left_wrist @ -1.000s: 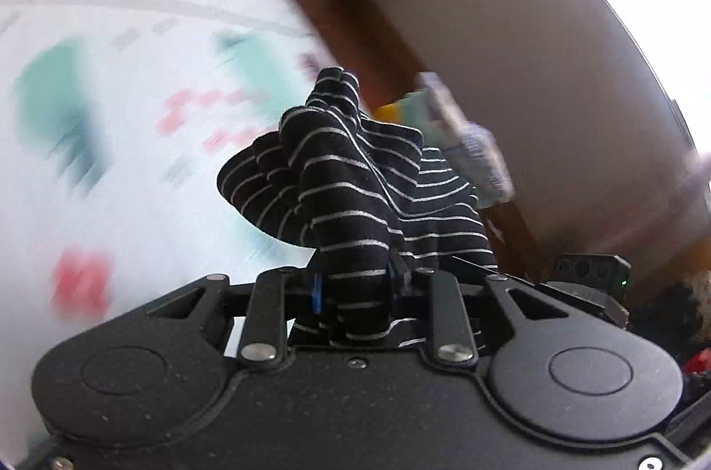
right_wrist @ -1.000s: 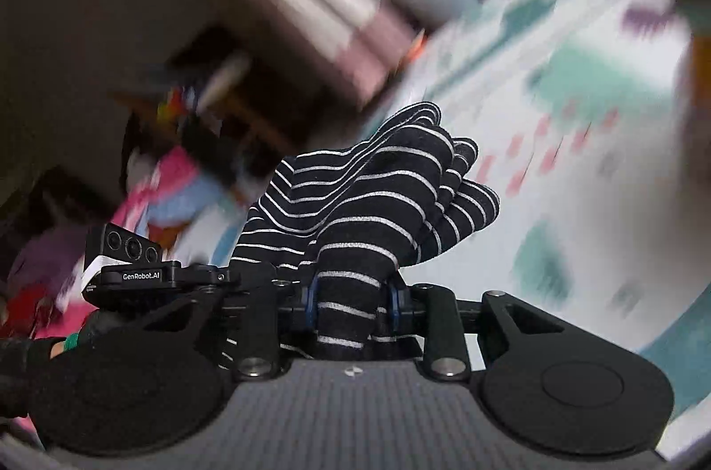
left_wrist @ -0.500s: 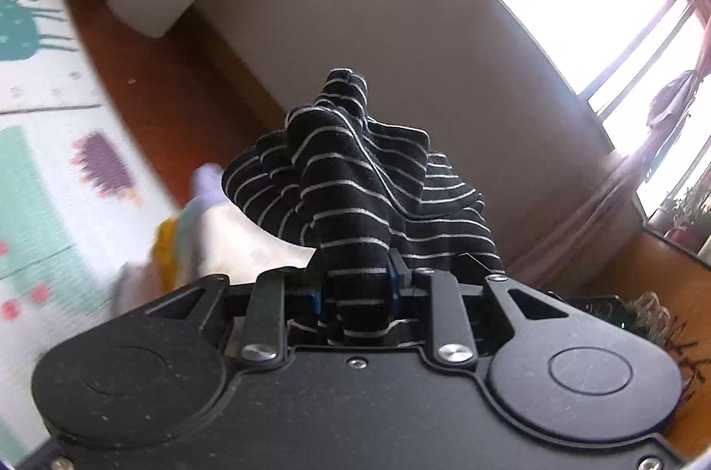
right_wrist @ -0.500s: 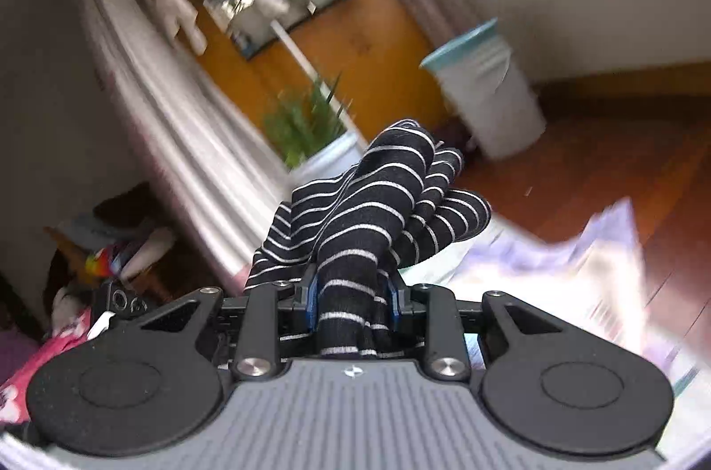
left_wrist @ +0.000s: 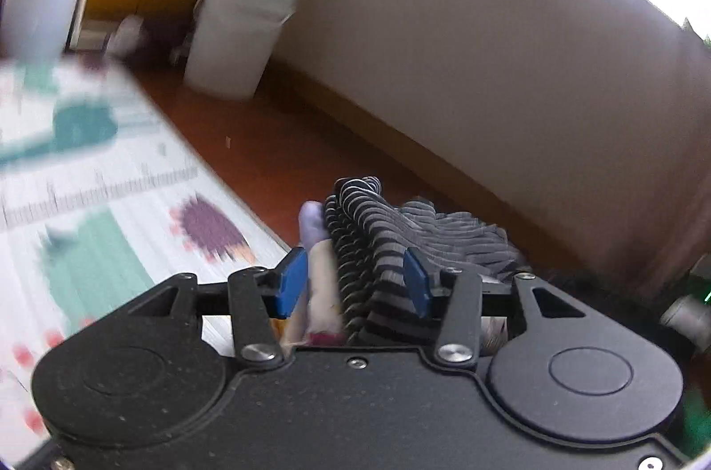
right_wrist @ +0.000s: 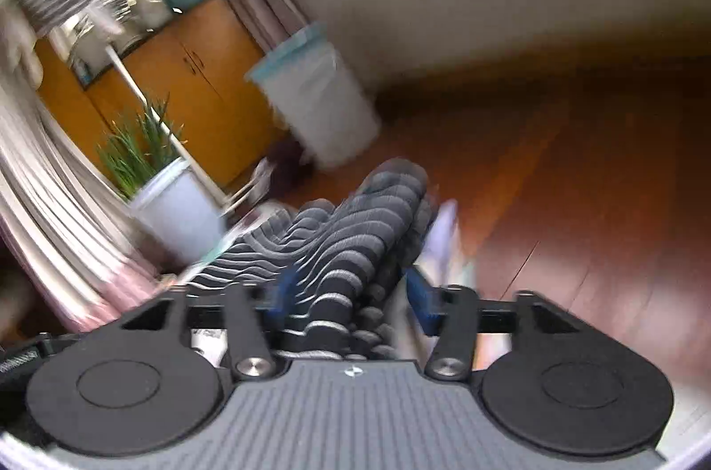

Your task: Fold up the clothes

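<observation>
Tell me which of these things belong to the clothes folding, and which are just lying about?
Part of the job:
- black striped garment
- left gripper, fingers just opened, garment between them
- right gripper, likewise
- pale clothes beside the garment

Just lying about:
- white bin
- potted plant
- patterned play mat

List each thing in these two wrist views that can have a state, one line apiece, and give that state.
left gripper: jaws just opened, apart, with a gap beside the cloth.
right gripper: jaws just opened, apart, cloth loose between them.
striped garment: bunched, lying between both grippers' fingers, no longer clamped.
white bin: upright on the wooden floor, by the wall.
potted plant: upright.
play mat: spread flat on the floor.
</observation>
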Demonstrator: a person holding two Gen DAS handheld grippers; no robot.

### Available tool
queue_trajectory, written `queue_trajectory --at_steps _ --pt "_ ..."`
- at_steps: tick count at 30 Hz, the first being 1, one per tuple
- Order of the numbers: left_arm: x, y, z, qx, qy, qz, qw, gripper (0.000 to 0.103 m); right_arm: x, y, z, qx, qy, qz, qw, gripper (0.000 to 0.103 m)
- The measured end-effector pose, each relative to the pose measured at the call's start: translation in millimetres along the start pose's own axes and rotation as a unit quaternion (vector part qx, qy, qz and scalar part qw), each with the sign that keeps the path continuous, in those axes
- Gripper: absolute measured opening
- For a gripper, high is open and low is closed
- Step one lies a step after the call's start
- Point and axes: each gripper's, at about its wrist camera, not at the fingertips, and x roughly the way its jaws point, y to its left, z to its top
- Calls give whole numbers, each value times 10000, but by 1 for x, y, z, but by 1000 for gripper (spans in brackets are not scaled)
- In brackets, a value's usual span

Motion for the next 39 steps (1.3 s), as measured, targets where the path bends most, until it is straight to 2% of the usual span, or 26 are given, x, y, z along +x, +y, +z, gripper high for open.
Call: queue_trajectory --at_steps 1,4,7,8,10,12,13,14,17,19,22,24,27,29,31,34,35,36,39 --pt "-2 -5 -3 204 -79 -23 9998 46 -11 4 3 -349 -269 -123 9990 59" --pt "-2 -25 -2 640 -375 -217 9970 46 -22 20 16 -1204 -739 21 9900 58" --pt "4 -50 -3 1449 -560 -329 9873 46 -15 48 6 -1978 -653 302 9776 52" --pt "11 -55 -8 1711 -441 -276 9839 46 -9 56 -1 -2162 -554 335 9742 52" --pt "31 -49 -22 1538 250 -134 9877 46 10 69 -21 -2395 -241 323 9700 50" --pt "46 -35 -37 1128 892 -28 9896 49 40 64 -38 -2205 499 220 9739 51" --pt "46 -31 -42 1102 915 -10 9897 51 53 58 -46 -2033 817 227 9754 52" --pt "45 -28 -47 1075 938 8 9898 52 56 53 -51 -1909 804 332 9778 52" --pt "26 -31 -41 1071 756 37 9914 52 49 67 -50 -2206 514 410 9731 55" --pt "12 -37 -31 1089 643 33 9920 52 34 71 -43 -1971 303 576 9782 60" --pt "-39 -41 -29 1171 661 15 9909 53 3 86 -34 -1753 102 620 9825 78" --pt "-82 -38 -30 1158 770 108 9902 61 -24 96 -29 -1729 52 640 9828 82" --pt "-146 -31 -31 894 1034 248 9903 70 -62 117 -3 -1465 -52 678 9869 91" --pt "-197 -24 -33 652 1153 456 9901 75 -86 145 17 -1503 -182 742 9857 103" --pt "-255 -15 -35 369 1237 734 9889 78 -113 182 41 -1713 -359 820 9811 103" --pt "-337 -8 -34 -50 1149 1110 9871 84 -153 241 68 -1707 -282 1474 9738 103" --pt "-364 -8 -33 -176 1085 1281 9857 89 -166 263 74 -1768 -166 1685 9696 103" --pt "-386 -10 -33 -233 1080 1514 9823 95 -178 284 80 -1830 -49 1884 9649 103" --pt "-453 -16 -36 -338 1013 2220 9692 103 -222 342 79 -2024 329 2077 9564 103"
